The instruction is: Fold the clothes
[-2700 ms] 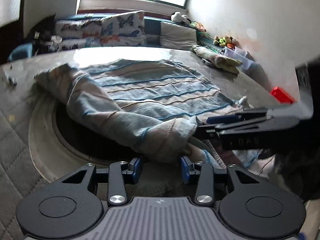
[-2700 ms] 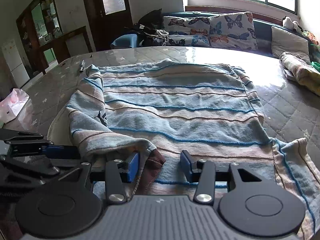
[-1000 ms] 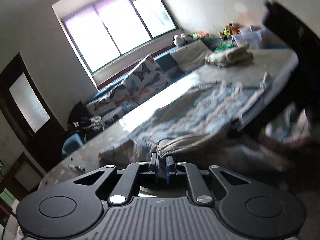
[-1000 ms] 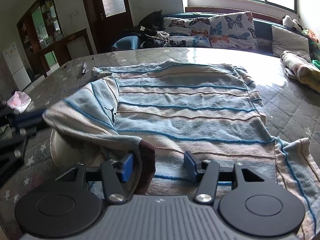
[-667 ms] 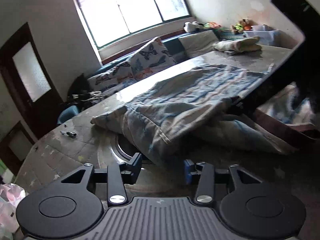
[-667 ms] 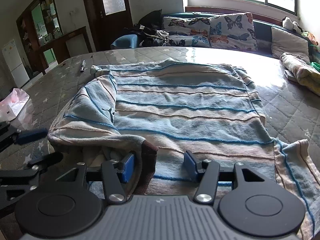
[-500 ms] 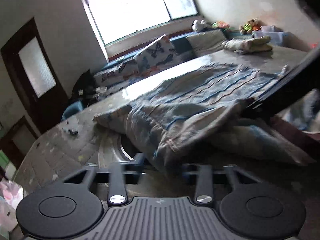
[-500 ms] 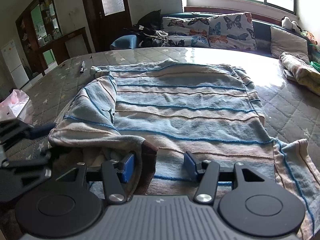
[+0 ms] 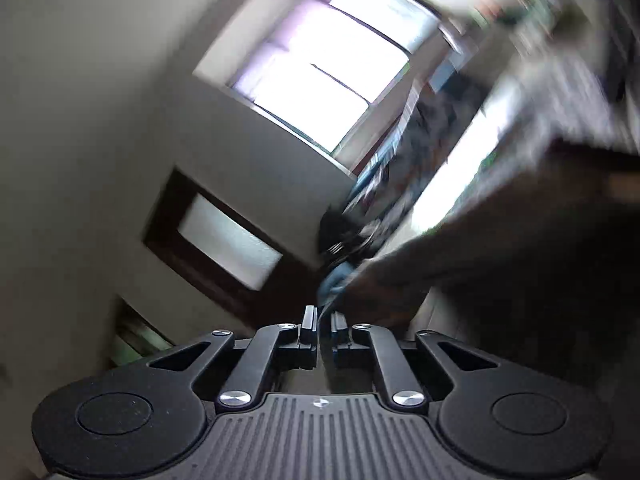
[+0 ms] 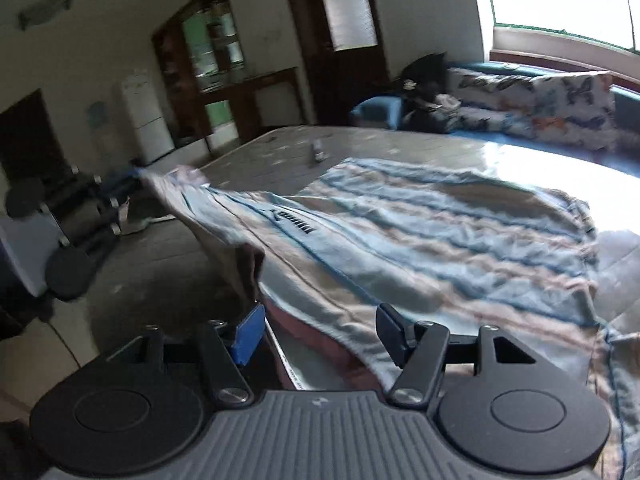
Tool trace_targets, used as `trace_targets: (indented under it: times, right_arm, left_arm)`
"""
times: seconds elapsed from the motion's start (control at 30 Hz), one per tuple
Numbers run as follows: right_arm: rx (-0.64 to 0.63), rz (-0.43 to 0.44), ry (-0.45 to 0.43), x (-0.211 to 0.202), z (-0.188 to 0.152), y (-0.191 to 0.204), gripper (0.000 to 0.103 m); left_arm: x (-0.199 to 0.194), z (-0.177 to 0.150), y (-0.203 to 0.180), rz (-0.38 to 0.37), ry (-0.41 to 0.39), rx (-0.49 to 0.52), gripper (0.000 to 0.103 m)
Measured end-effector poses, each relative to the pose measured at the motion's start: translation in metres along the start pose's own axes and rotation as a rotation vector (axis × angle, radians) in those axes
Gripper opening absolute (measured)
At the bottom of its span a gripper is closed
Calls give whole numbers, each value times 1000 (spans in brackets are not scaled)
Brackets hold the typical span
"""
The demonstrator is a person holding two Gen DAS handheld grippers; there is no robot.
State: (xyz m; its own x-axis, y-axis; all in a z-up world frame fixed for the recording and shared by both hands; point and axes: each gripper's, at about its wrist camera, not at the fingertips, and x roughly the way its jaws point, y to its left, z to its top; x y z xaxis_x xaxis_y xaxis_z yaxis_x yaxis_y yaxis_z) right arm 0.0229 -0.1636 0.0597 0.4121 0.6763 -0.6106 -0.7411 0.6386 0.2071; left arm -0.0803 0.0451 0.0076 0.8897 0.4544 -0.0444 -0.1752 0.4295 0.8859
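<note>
A blue and beige striped sweater (image 10: 420,232) lies spread on the quilted table (image 10: 380,144). Its left sleeve (image 10: 208,208) is pulled out taut to the left. My left gripper (image 10: 134,174) is shut on the sleeve's edge. In the blurred, rolled left wrist view, a thin cloth edge (image 9: 332,300) sits between the nearly closed left gripper (image 9: 325,320) jaws. My right gripper (image 10: 322,336) hovers over the near hem and its jaws are opening. Cloth lies below the gap, untouched by the pads. The brown cuff (image 10: 248,272) hangs by its left finger.
A small dark object (image 10: 319,152) lies on the table beyond the sleeve. A sofa with butterfly cushions (image 10: 540,96) runs along the far side under a window. A white fridge (image 10: 146,128) and a dark door (image 10: 344,40) stand at the back left.
The left gripper opened by the folded sleeve, then shut on its edge and swung it out left while rolling. The right gripper rose, turned left and spread its jaws wider.
</note>
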Motion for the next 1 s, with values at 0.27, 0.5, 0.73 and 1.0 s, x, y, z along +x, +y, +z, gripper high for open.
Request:
trace_targets:
  times: [0.27,0.5,0.73,1.0]
  right_arm:
    - [35,-62,55,-4,-17,-10,62]
    - [-40,-156,81,2,-27,-4,60]
    - [-28,-204,121,16,-37,-11,40]
    - [-52,-219,129,15,-41,-7,4]
  left_arm:
    - [11,-49,22,-205,323,-257,10]
    - [32,-40,66,-380,326,-693,12]
    - [82,-9,49,-590,314,-840,13]
    - [135,21,22,-715,320,-870,13]
